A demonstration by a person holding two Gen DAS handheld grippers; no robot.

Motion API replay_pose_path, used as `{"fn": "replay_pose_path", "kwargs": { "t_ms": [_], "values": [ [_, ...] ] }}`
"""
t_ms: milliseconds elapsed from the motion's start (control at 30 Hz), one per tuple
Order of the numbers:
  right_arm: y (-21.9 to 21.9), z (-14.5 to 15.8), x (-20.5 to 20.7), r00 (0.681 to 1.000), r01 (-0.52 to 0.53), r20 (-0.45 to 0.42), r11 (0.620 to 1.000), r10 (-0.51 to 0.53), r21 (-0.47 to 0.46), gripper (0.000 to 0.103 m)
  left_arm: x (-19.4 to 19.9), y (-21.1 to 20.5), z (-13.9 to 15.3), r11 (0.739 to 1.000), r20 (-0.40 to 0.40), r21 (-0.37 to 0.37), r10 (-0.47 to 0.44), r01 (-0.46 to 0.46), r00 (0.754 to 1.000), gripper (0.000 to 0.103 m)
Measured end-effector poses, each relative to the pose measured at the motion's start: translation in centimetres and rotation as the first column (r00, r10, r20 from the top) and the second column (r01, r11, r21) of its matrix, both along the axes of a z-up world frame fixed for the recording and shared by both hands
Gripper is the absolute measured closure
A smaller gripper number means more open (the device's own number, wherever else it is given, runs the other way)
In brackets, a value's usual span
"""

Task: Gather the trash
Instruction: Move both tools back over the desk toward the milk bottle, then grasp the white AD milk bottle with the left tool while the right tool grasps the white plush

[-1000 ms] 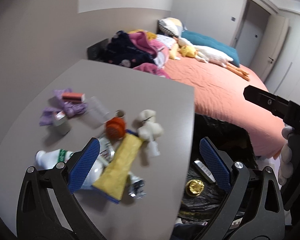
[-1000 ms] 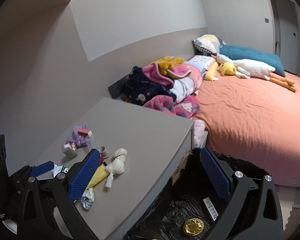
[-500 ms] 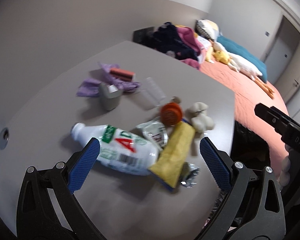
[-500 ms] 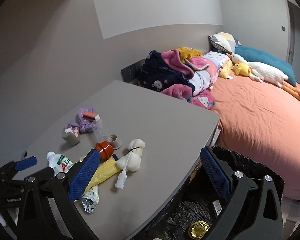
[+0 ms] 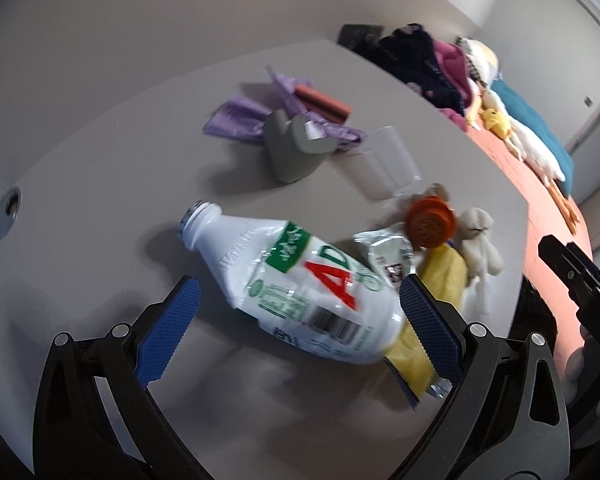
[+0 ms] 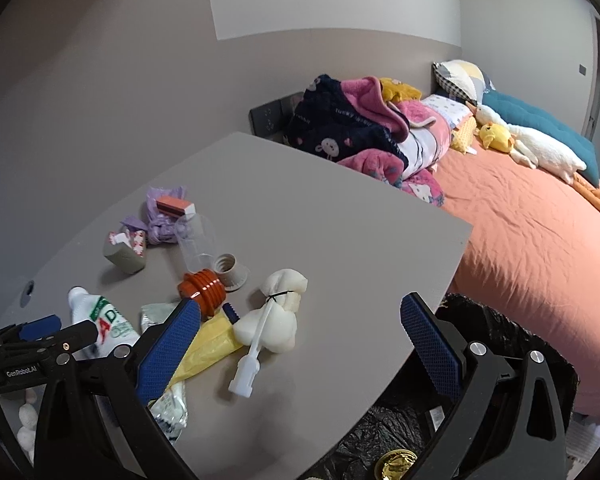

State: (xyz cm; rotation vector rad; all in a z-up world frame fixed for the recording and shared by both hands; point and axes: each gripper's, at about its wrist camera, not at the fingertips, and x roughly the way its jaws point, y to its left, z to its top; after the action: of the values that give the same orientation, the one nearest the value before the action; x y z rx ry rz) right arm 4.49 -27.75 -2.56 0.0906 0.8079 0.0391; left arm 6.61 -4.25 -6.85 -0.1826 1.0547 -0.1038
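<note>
— Item one on the desk (image 5: 100, 184)?
— White bottle (image 5: 300, 284), lying on its side at centre frame, uncapped, between the spread jaws of the left hand-held gripper (image 5: 298, 332); whether they touch it is unclear.
— The right hand-held gripper (image 6: 300, 344)?
— Open, empty, over the desk edge; black trash bag (image 6: 496, 332) lower right.

Yellow wrapper (image 5: 440, 276) mostly hidden under white bottle (image 5: 300, 284); black bag (image 6: 400, 436) cut off by bottom edge; label print blurred.
</note>
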Motion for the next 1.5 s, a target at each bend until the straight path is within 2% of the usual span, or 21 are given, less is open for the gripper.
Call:
{"fn": "replay_pose_path", "kwargs": {
  "t_ms": [133, 233, 400, 467, 533, 600, 633, 700, 800, 867, 1100, 1500],
  "values": [
    [0.0, -1.5, 1.4, 0.999, 0.028, -0.034, 1.000, -0.028, -0.003, 0.003, 0.6, 0.7, -1.1, 0.999, -0.039, -0.009, 0.038, -0.038, 0.999, 0.007],
    [-0.2, -2.8, 2.4, 0.996, 0.045, -0.078, 0.999, -0.044, 0.008, 0.010, 1.0, 0.9, -1.8, 0.999, -0.063, -0.016, 0.049, -0.051, 0.997, 0.007],
    [0.1, -4.5, 3.7, 0.989, 0.032, -0.142, 0.999, -0.027, 0.031, 0.029, 1.4, 1.1, -2.1, 0.997, -0.079, -0.041, 0.065, -0.068, 0.995, 0.011],
    [0.4, -5.1, 4.1, 0.987, 0.019, -0.162, 0.999, -0.012, 0.044, 0.035, 1.7, 1.2, -2.5, 0.996, -0.094, -0.063, 0.059, -0.065, 0.994, 0.019],
    [0.7, -5.5, 4.4, 0.985, 0.003, -0.175, 0.998, 0.008, 0.061, 0.040, 2.0, 1.3, -2.9, 0.994, -0.111, -0.089, 0.057, -0.067, 0.992, 0.020],
    [1.0, -5.7, 4.6, 0.984, -0.010, -0.176, 0.997, 0.022, 0.071, 0.046, 2.1, 1.1, -2.8, 0.995, -0.104, -0.077, 0.053, -0.062, 0.993, 0.023],
    [1.1, -5.8, 4.7, 0.984, -0.017, -0.178, 0.997, 0.030, 0.075, 0.048, 2.3, 0.9, -2.8, 0.996, -0.102, -0.073, 0.048, -0.055, 0.994, 0.027],
    [1.5, -5.9, 5.0, 0.981, -0.039, -0.184, 0.995, 0.056, 0.092, 0.059, 2.5, 0.7, -2.7, 0.996, -0.098, -0.074, 0.040, -0.047, 0.994, 0.035],
    [2.0, -6.1, 5.2, 0.978, -0.069, -0.189, 0.990, 0.091, 0.122, 0.071, 2.8, 0.8, -2.8, 0.996, -0.094, -0.079, 0.045, -0.053, 0.995, 0.036],
    [2.2, -6.1, 5.4, 0.977, -0.076, -0.188, 0.988, 0.101, 0.133, 0.074, 2.9, 0.9, -2.8, 0.995, -0.092, -0.086, 0.045, -0.053, 0.995, 0.037],
    [1.4, -5.7, 6.0, 0.978, -0.062, -0.183, 0.977, 0.101, 0.206, 0.077, 2.1, 1.5, -2.0, 0.992, -0.050, -0.120, 0.036, -0.042, 0.998, 0.037],
    [0.7, -1.8, 4.9, 0.988, -0.086, -0.107, 0.968, 0.115, 0.238, 0.077, 0.9, 2.8, 1.5, 0.985, 0.023, -0.162, 0.061, -0.056, 0.998, 0.037]
  ]
}}
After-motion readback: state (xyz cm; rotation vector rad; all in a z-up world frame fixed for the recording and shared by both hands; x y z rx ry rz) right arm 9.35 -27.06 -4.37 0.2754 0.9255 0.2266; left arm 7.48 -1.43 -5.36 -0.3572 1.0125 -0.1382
